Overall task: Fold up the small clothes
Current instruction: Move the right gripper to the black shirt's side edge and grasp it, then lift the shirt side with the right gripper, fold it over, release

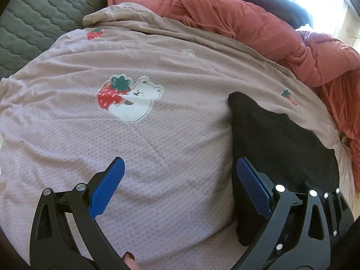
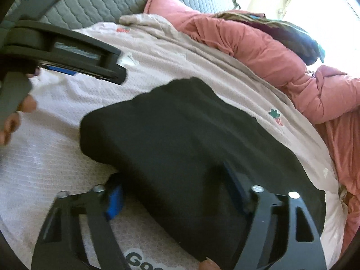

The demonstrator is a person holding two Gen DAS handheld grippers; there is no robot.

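Black fabric, a small dark garment (image 2: 180, 139), lies on the pale pink waffle-weave bedsheet (image 1: 157, 146) w/ strawberry-and-bear prints, sitting toward the sheet's right side in the left wrist view. Right gripper (image 2: 173, 200) is right on it: the cloth runs between the two blue pads, but that view is blurred, so can't tell if the pads actually press the fabric or just straddle it. Left gripper (image 1: 180, 191) hangs over the bare sheet, jaws wide apart, nothing between them; its right finger is just beside the garment's left edge. In the right wrist view the left gripper shows at upper left, a hand (image 2: 13, 117) behind it. Rumpled coral-pink duvet (image 1: 270, 33) is piled along the far side, grey quilted cover (image 1: 45, 11) beyond the sheet's top-left.
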